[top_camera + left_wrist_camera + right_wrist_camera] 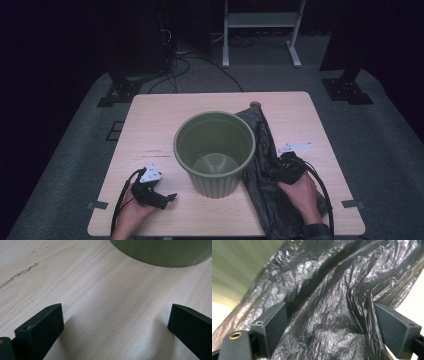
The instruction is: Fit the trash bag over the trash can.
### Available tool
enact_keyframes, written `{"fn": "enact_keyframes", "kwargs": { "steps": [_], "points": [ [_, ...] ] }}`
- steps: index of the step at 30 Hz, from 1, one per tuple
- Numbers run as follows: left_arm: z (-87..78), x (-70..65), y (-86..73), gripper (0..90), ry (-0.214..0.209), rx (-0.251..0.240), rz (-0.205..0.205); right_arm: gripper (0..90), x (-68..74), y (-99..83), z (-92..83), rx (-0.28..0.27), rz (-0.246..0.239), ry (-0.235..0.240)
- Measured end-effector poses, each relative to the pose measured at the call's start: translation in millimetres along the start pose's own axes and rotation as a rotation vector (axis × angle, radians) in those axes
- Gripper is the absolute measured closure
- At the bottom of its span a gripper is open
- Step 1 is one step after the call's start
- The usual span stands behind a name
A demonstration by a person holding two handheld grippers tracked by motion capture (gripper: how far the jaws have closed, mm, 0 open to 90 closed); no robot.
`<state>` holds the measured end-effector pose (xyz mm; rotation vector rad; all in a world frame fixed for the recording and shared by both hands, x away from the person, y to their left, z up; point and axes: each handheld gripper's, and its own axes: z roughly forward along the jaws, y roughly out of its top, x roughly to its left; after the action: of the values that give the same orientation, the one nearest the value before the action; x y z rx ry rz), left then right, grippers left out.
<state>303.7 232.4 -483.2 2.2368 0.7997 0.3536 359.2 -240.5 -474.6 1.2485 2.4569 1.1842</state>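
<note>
Standing wide, the right gripper (329,325) jaws straddle the crumpled black plastic bag (332,290) without pinching it. Bag lies on the bench (150,115) at 3 o'clock of the green bucket (214,150), touching its wall. Left gripper (115,327) jaws also wide, empty, resting on the bench at the bucket's 8 o'clock.

Bucket (215,152) upright at table (150,112) centre; plastic bag (265,165) on table just right of bucket, touching its side, running from far edge to near edge; right gripper (286,166) over bag, bag between its jaws; left gripper (167,199) on table, near-left of bucket, apart from it.
</note>
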Motion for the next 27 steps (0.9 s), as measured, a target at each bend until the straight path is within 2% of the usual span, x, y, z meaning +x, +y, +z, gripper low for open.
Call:
{"fn": "enact_keyframes", "kwargs": {
  "steps": [4, 9, 16, 19, 20, 22, 23, 24, 25, 26, 27],
  "points": [
    [0.0, 0.0, 0.0, 0.0, 0.000, 0.000, 0.000, 11.7, 6.6, 7.9, 5.1, 0.003, 0.004, 0.017],
    [0.0, 0.0, 0.0, 0.0, 0.000, 0.000, 0.000, 11.7, 15.2, 17.2, 11.6, -0.015, -0.013, 0.034],
    [0.0, 0.0, 0.0, 0.0, 0.000, 0.000, 0.000, 11.6, 24.7, 20.0, 24.1, -0.012, -0.017, 0.016],
    [0.0, 0.0, 0.0, 0.0, 0.000, 0.000, 0.000, 11.7, 29.1, 21.0, 28.6, 0.005, -0.036, -0.007],
    [0.0, 0.0, 0.0, 0.0, 0.000, 0.000, 0.000, 11.5, 33.3, 20.9, 34.1, 0.032, -0.052, -0.035],
    [0.0, 0.0, 0.0, 0.0, 0.000, 0.000, 0.000, 11.5, 34.3, 20.4, 35.7, 0.035, -0.062, -0.044],
    [0.0, 0.0, 0.0, 0.0, 0.000, 0.000, 0.000, 12.4, 38.4, 19.8, 37.1, 0.039, -0.086, -0.076],
    [0.0, 0.0, 0.0, 0.0, 0.000, 0.000, 0.000, 12.4, 38.4, 19.8, 37.1, 0.039, -0.086, -0.076],
    [0.0, 0.0, 0.0, 0.0, 0.000, 0.000, 0.000, 15.4, 41.6, 19.3, 38.1, 0.044, -0.116, -0.111],
    [0.0, 0.0, 0.0, 0.0, 0.000, 0.000, 0.000, 15.4, 41.6, 19.3, 38.1, 0.044, -0.116, -0.111],
    [0.0, 0.0, 0.0, 0.0, 0.000, 0.000, 0.000, 19.2, 44.6, 18.8, 38.6, 0.047, -0.140, -0.143]
  ]
}}
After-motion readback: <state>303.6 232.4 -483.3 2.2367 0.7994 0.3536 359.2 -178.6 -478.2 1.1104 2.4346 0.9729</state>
